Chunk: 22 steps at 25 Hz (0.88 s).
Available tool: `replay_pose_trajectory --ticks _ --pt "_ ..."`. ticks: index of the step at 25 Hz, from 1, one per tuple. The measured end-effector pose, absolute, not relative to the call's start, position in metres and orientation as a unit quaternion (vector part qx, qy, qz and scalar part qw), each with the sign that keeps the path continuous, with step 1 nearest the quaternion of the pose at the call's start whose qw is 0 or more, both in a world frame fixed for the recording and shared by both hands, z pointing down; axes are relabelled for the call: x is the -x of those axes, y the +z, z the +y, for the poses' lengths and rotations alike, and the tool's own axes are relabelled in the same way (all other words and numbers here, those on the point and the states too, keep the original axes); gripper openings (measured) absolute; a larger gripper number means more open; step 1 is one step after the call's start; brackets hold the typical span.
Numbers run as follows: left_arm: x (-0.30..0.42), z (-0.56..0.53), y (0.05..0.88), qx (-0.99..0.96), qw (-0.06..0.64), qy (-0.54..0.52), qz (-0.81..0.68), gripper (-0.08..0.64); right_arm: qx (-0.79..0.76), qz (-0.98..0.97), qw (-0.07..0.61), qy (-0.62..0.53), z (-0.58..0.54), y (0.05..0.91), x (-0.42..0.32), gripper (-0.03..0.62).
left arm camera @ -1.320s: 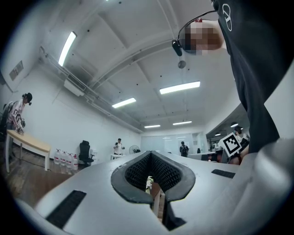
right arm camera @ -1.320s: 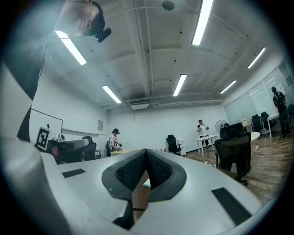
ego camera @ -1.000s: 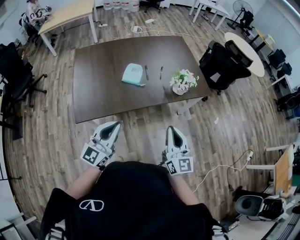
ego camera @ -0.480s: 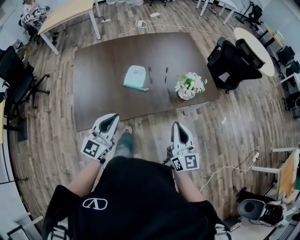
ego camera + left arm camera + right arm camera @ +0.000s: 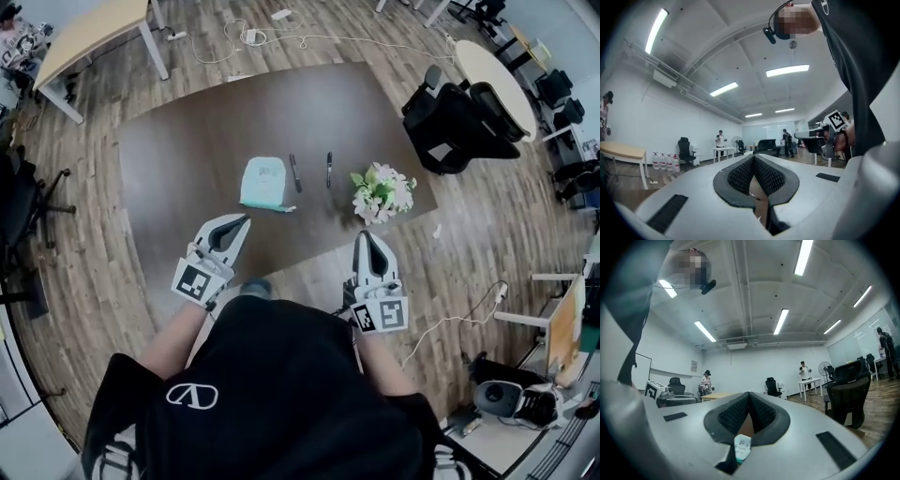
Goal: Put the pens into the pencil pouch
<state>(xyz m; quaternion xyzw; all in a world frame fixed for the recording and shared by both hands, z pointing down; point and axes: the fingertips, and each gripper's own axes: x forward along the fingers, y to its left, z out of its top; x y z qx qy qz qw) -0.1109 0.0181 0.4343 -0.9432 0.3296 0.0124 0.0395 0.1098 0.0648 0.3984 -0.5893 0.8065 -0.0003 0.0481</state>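
On the dark brown table [image 5: 187,159] lie a mint pencil pouch [image 5: 263,182] and, to its right, two dark pens [image 5: 294,172] [image 5: 329,169], side by side and apart from the pouch. My left gripper [image 5: 243,221] is shut and empty, its tips just over the table's near edge, short of the pouch. My right gripper [image 5: 367,237] is also shut and empty, just short of the near edge and in front of the flowers. In the left gripper view the closed jaws of the left gripper [image 5: 753,159] leave a slit showing brown table. In the right gripper view the pouch [image 5: 742,446] peeks below the right gripper [image 5: 749,405].
A white flower pot [image 5: 382,194] stands near the table's right corner, close to the right gripper. A black office chair [image 5: 455,114] sits past that corner, beside a round white table [image 5: 495,84]. A light wooden table [image 5: 89,33] and floor cables [image 5: 281,39] lie beyond.
The person has walked up to the table. Both grippers, still shut, have moved from over the floor to the table's near edge, and the pouch and pens are nearer.
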Motion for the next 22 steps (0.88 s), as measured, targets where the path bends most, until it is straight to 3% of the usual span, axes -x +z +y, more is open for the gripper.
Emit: replay_pose_trajectory --ticks 14,18,22 --pt "0.083 -0.085 0.462 0.947 0.005 0.002 0.321 0.003 0.586 0.809 0.039 -0.026 -0.04 0.419 -0.117 -0.002" --pt "0.072 -0.089 0.468 0.948 0.034 -0.031 0.314 0.003 0.578 0.815 0.04 -0.035 -0.049 0.423 -0.121 -0.002" --pt "0.064 -0.092 0.506 0.943 0.099 -0.156 0.278 0.003 0.575 0.817 0.034 -0.04 -0.051 0.429 -0.126 -0.002"
